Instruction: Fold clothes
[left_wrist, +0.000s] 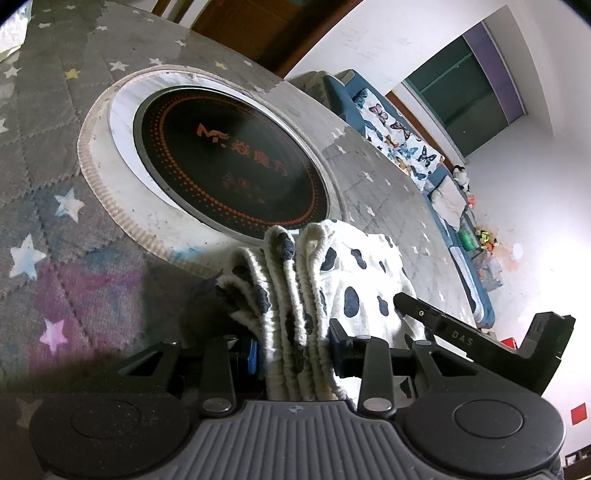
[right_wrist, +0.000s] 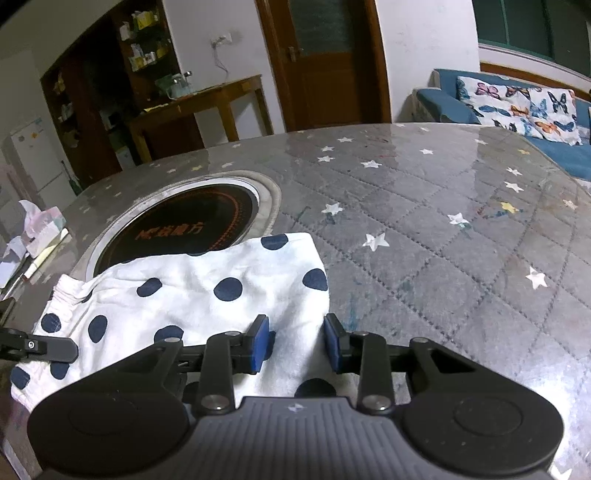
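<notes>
Where the left gripper (left_wrist: 295, 343) clamps the bunched elastic band of the spotted garment (right_wrist: 192, 295), the cloth hides most of both pads. The right gripper (right_wrist: 295, 341) has its jaws apart, astride the garment's near right edge; pad contact cannot be confirmed. The garment lies flat on the star-patterned table cover (right_wrist: 424, 236), its far edge overlapping the round cooktop (right_wrist: 184, 225). Beyond, a sofa (right_wrist: 461, 107) is cut off.

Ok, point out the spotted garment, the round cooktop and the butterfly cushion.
Spotted garment (right_wrist: 192, 291): right wrist view, flat white middle.
Round cooktop (left_wrist: 229, 162): left wrist view, black glass centre.
Butterfly cushion (right_wrist: 517, 107): right wrist view, printed front.
</notes>
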